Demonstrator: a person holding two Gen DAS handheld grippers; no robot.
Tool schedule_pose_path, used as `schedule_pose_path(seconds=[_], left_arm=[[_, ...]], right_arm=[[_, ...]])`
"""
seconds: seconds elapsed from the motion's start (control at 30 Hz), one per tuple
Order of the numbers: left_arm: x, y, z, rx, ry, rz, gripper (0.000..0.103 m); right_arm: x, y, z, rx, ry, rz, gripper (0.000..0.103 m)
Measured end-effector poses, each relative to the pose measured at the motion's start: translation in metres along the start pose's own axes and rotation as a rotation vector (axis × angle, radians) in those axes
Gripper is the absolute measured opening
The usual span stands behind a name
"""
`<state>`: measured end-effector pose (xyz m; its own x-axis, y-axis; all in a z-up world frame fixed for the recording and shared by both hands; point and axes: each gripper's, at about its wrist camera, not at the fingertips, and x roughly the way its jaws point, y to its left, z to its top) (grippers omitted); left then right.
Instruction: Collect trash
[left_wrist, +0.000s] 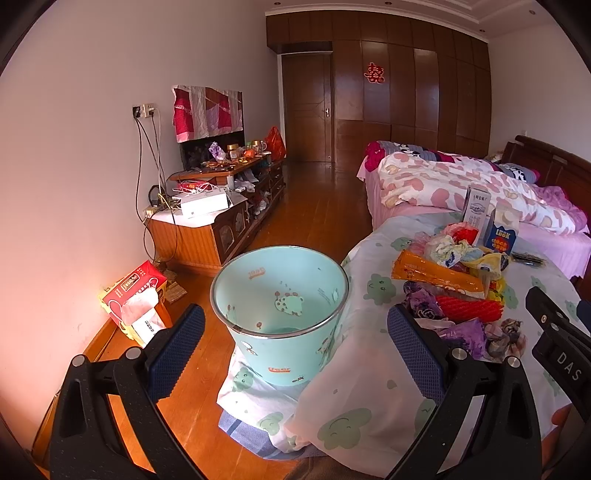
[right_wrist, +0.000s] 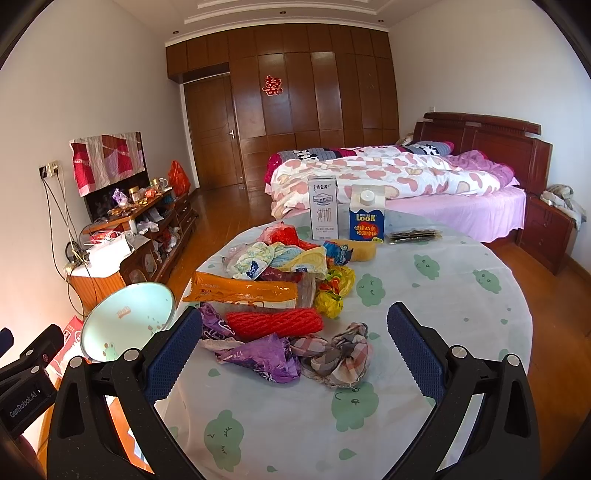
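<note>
At twelve o'clock of my wide-open right gripper (right_wrist: 295, 350), crinkled wrappers (right_wrist: 258, 291); my left gripper (left_wrist: 295, 350), equally spread, faces a round mint bin (left_wrist: 280, 291).

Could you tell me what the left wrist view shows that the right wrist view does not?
Only the left wrist view shows the inside and printed outer wall of the mint bin and the tissue pack on the floor. Only the right wrist view shows the dark flat packet and the nightstand. Both show the orange wrapper, red mesh sleeve, two cartons and bed; the open left gripper and right gripper are empty.
</note>
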<state>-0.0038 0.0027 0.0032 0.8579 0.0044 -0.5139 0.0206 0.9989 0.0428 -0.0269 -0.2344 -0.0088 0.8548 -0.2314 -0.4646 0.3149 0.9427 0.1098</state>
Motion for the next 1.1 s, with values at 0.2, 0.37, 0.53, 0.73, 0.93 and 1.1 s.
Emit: schedule_pose_path(seconds=[0.2,0.37,0.53,0.73,0.93,1.1], left_arm=[[-0.001,0.0,0.0,0.002,0.0,0.001,0.097],[-0.004,0.004,0.001,0.008,0.001,0.003,0.097],[0.003,-0.005,-0.003,0.0,0.001,0.004,0.097],[0.002,-0.004,-0.003,0.0,0.006,0.006,0.097],[0.002,-0.003,-0.006,0.002,0.009,0.008,0.097],[0.002,-0.003,-0.006,0.003,0.007,0.008,0.097]], right_arm=[[0.001,-0.002,0.0,-0.003,0.005,0.0,0.098],[0.001,-0.001,0.001,-0.002,0.005,0.0,0.098],[0.001,0.0,0.001,-0.004,0.009,0.0,0.098],[0.001,0.0,0.002,-0.004,0.008,0.0,0.098],[0.002,0.001,0.002,-0.005,0.011,0.001,0.098],[0.002,0.002,0.002,-0.006,0.014,0.001,0.098]])
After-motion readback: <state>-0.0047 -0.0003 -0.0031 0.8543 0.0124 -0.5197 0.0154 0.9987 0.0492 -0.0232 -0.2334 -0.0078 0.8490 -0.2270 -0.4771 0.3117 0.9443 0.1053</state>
